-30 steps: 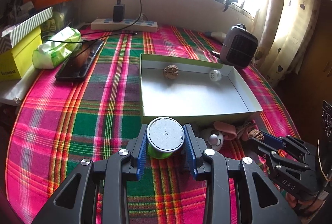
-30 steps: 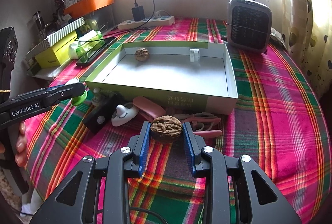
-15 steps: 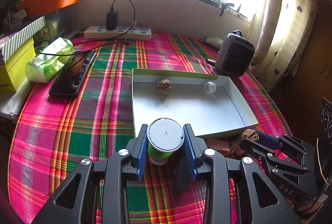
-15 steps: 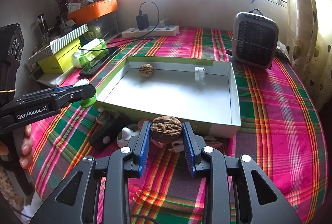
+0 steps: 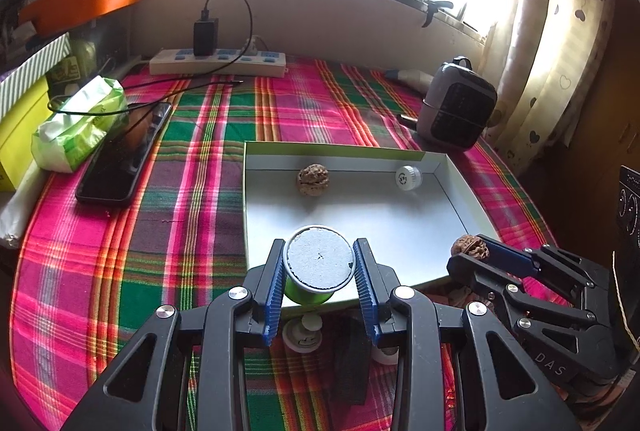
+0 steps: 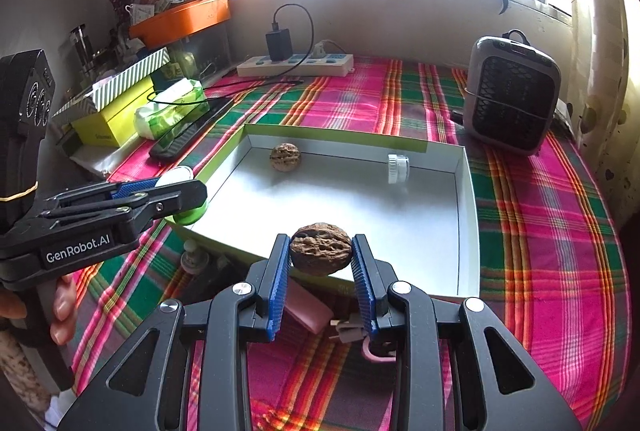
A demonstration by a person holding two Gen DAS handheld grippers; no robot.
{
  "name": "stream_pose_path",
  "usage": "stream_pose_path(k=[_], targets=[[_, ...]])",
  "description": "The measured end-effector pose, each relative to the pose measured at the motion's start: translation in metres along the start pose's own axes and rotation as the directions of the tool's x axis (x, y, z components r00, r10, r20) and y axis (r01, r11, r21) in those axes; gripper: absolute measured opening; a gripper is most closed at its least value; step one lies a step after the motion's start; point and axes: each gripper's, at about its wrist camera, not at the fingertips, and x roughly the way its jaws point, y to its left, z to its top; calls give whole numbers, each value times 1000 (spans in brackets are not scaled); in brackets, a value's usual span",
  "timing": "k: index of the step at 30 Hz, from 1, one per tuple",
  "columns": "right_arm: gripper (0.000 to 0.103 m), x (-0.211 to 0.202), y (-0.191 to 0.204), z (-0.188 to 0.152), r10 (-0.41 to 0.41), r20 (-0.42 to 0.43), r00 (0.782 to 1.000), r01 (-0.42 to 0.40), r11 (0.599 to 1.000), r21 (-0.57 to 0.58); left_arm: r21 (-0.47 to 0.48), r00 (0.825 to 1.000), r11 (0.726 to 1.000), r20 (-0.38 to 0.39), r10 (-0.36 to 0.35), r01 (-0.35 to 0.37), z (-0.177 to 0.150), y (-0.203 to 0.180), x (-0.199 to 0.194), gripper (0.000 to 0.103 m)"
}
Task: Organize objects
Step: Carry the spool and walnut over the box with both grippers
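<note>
**Left wrist view: both grippers now over the near edge of the box**

A second ago the left gripper [image 5: 319, 281] and the right gripper [image 6: 321, 281] were short of the box [image 5: 464, 191], above the small things on the table [image 5: 100, 271]. Now both have come forward and a little up, so their loads hang over the near wall of the box. The width of both grips has not changed.

The jaws of the left gripper are clenched on a green spool [image 5: 319, 263]; it sits between the blue pads, with its grey round top facing the camera. In the right wrist view the spool [image 6: 190, 213] is at the near left corner of the box.

The jaws of the right gripper grasp a walnut [image 6: 321, 249] between the pads, over the near part of the box floor.

Inside the box lie a second walnut [image 5: 313, 180] and a white cap [image 5: 408, 177], both near the far wall and well apart from each other.
</note>
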Motion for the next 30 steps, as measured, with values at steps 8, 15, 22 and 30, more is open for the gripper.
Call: stream_pose_path(k=[8,15,22,30], targets=[[32,14,-3,12,-1,-13,1000,1,1000,-1,11,1000,1000,-12,-2,3,7,-1,11,31],[32,30,-11,26,-12,-31,999,12,1000,-3,7,1000,1000,-20,-9,9,12,2,25,31],[32,51,-20,40,-16,-51,999,17,1000,2,5,1000,1000,-21,-6,7,18,3,35,31],[32,71,-22,56,-18,-70,997,17,1000,-18,9,999,1000,-41,-4,4,21,4,48,31]])
